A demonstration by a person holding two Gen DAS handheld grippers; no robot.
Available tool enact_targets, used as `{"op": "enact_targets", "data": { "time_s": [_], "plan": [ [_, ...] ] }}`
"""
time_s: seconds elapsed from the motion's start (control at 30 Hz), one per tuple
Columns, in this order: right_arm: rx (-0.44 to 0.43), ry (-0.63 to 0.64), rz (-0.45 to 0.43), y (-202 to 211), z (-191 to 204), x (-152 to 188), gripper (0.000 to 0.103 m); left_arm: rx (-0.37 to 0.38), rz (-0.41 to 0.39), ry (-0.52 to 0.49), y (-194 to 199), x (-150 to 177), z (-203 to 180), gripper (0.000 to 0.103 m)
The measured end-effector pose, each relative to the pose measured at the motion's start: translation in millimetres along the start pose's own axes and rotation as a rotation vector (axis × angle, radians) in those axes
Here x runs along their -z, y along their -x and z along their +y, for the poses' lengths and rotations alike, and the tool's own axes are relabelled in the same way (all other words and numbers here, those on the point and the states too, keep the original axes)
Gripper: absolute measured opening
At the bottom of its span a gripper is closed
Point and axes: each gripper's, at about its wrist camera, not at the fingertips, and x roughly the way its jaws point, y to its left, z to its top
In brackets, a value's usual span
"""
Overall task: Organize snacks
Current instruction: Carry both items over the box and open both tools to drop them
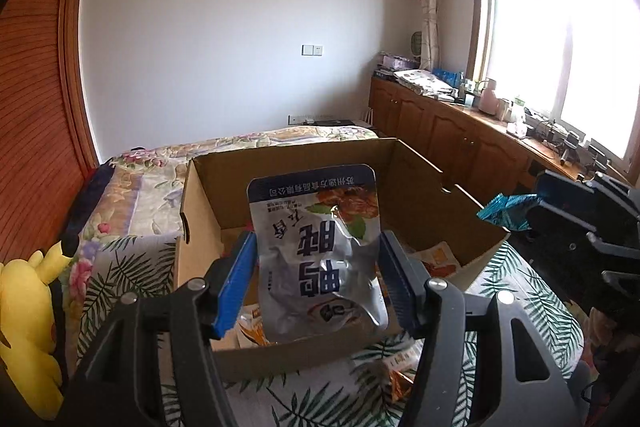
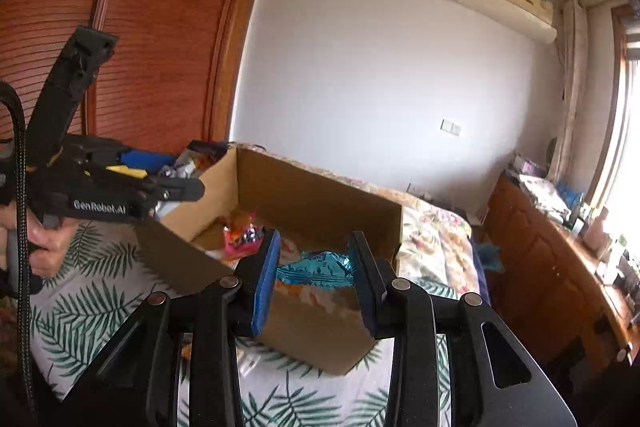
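left gripper (image 1: 318,267) pinched silver snack pouch (image 1: 320,259) above cardboard box (image 1: 400,187), right gripper (image 2: 314,267) clamped teal packet (image 2: 316,265) at three o'clock

Sunlit bedroom window (image 1: 560,39), wooden wardrobe (image 2: 160,27)

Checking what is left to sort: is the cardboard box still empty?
No: the cardboard box already holds a pink snack pack on its floor.

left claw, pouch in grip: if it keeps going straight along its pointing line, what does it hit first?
Probably the cardboard box: the left claw, shut on the silver pouch, aims down into its open top, so the pouch would likely meet the box floor or far wall first. Depth is unclear.
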Motion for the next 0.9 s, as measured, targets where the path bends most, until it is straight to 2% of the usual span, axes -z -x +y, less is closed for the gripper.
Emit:
{"op": "enact_targets", "data": {
  "time_s": [0.27,0.9],
  "plan": [
    [0.002,-0.004,0.016,-29,-2,-7,0.035,-0.016,0.027,0.029,-26,-2,14,0.061],
    [-0.014,-0.024,0.130,-86,-4,16,0.035,-0.018,0.091,0.040,-67,3,16,0.063]
  ]
}}
